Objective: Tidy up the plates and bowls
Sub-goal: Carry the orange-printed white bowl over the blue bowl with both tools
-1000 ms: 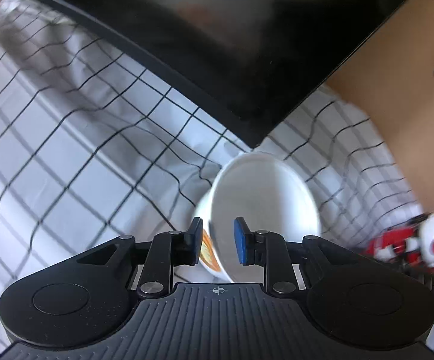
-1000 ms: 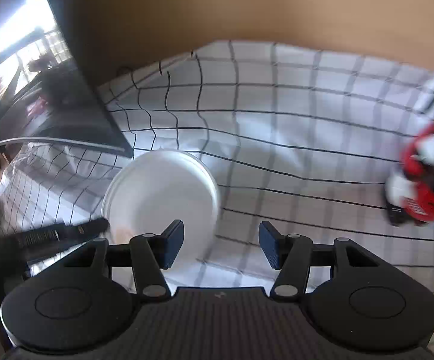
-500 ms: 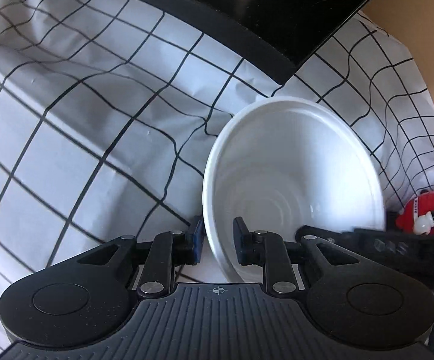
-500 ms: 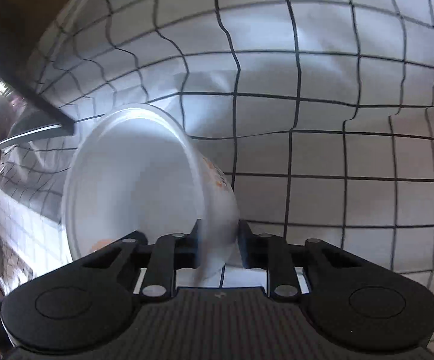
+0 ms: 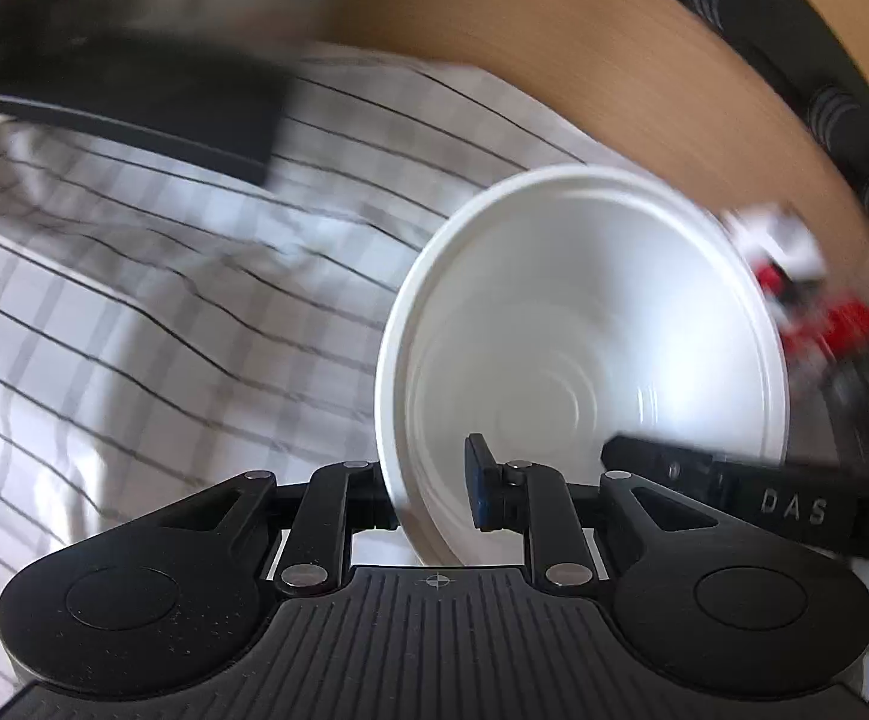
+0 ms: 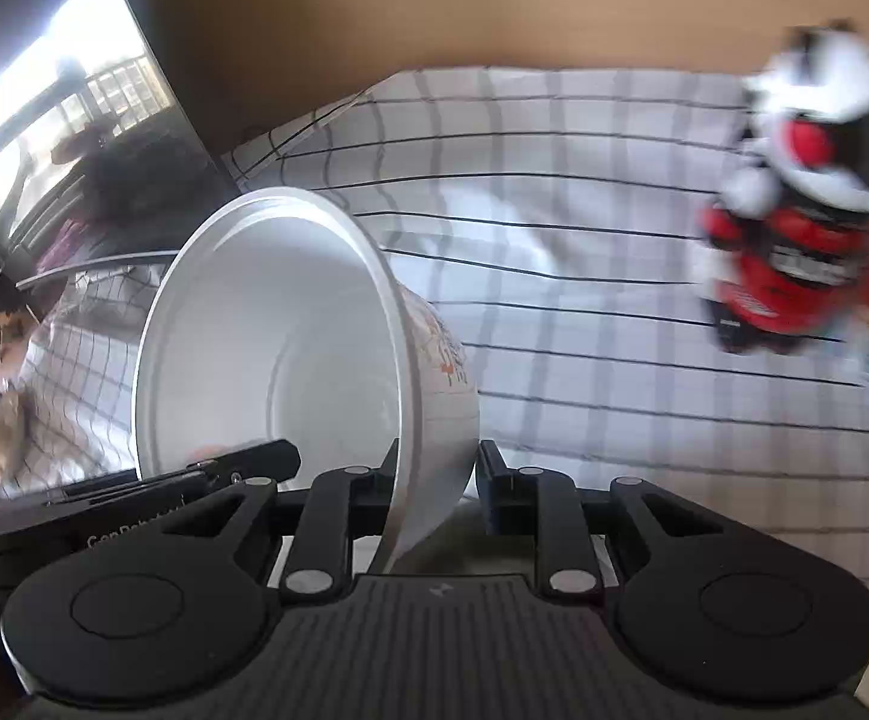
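Bowl: white bowl (image 5: pixel 590 348) tipped on its side, rim pinched by both claws, lifted clear of the cloth.
Left claw: left claw (image 5: pixel 434 495) clamped on the bowl's rim, one pad inside, one outside.
Right claw: right claw (image 6: pixel 434 480) gripping the opposite rim the same way.
Left view only: smooth ringed inside of the bowl; the right claw's arm crossing to its right.
Right view only: orange print on the bowl's outer wall (image 6: pixel 446 354); a dark glossy panel (image 6: pixel 74 138) left of the claw.
Surface: worktop under a white checked cloth (image 6: pixel 584 276).
Beyond: red, white and black toy (image 6: pixel 794 240) ahead to the right; tan wall (image 6: pixel 434 6) behind.
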`<state>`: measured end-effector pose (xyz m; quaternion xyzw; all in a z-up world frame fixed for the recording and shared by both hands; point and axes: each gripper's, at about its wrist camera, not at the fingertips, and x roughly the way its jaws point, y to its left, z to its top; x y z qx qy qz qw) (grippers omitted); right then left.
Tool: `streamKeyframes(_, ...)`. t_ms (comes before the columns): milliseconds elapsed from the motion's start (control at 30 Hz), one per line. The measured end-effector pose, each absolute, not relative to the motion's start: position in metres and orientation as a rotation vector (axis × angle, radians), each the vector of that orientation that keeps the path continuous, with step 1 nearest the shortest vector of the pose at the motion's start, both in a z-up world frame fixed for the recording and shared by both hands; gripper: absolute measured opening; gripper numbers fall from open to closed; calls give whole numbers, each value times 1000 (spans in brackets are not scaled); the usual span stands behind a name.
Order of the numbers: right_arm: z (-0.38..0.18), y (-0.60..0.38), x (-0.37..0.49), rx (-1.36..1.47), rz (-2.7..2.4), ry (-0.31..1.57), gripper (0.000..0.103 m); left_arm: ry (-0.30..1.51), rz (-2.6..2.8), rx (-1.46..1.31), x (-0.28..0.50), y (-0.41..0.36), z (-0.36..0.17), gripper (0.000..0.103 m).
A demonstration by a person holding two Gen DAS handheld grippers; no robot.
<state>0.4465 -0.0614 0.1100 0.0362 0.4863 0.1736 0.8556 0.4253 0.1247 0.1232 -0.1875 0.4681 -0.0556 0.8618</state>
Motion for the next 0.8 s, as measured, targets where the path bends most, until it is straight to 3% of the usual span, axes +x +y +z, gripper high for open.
streamKeyframes(533,86,-285,349,222,168,988,23,1222,-447,-259,381,-83,105,24)
streamKeyframes(800,60,-323,333,230,124,996,23,1257,-476,-237,370,-125,94,25)
